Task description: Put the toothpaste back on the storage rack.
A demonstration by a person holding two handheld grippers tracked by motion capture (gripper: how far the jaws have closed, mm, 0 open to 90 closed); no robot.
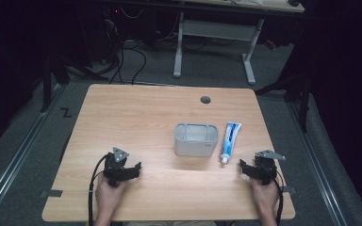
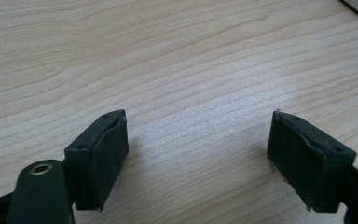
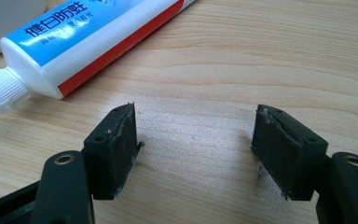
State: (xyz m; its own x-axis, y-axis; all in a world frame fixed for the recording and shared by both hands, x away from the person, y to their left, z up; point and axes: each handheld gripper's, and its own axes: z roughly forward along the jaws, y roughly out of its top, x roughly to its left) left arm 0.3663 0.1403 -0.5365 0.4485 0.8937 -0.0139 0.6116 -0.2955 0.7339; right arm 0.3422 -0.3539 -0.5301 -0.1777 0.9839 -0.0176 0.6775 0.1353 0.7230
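Both the left gripper and right gripper are held wide apart, empty. The blue-and-white plastic toothpaste tube, lying just beside the pale grey plastic holder, could be squeezed out of shape or pushed against it if pinched carelessly.

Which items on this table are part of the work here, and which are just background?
In play:
- toothpaste tube, lying flat, cap toward the right hand-held gripper
- grey container, beside the tube, apparently empty
- left hand-held gripper, jaws apart, nothing between them

Just there:
- cable hole in the table
- desk frame and cables on the floor behind
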